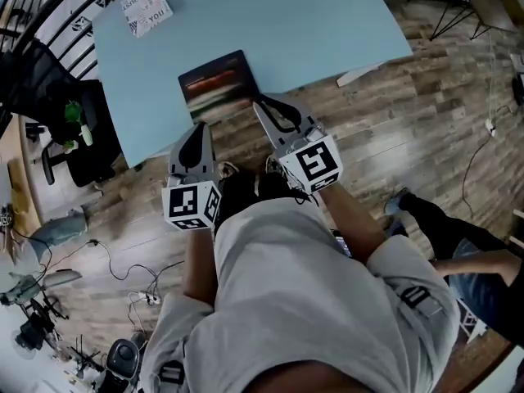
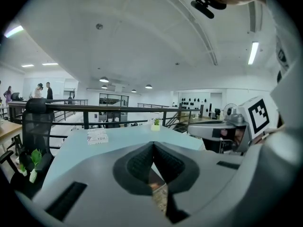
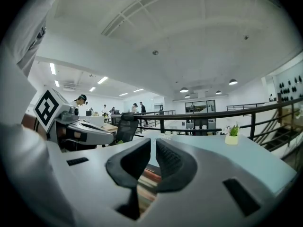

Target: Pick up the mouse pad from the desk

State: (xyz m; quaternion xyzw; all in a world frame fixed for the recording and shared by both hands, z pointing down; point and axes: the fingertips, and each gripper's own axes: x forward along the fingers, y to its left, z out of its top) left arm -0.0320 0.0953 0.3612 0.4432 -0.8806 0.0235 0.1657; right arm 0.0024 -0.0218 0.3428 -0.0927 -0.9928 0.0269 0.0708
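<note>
mouse pad (image 1: pixel 214 83) blurred at desk (image 1: pixel 311 23) edge

You wear a light grey short-sleeved shirt (image 1: pixel 311 285) with black strap buckles (image 1: pixel 417 297). Your left hand-held gripper (image 1: pixel 196 128) and right hand-held gripper (image 1: pixel 260 105) are grey shells with black ribbed pads (image 3: pixel 175 162) and white, black-marked cubes (image 1: pixel 315 162).

The mouse pad (image 1: pixel 217 84) lies on the desk (image 1: pixel 327 23) by its near edge, a card (image 1: pixel 146 8) at the far left corner.
</note>
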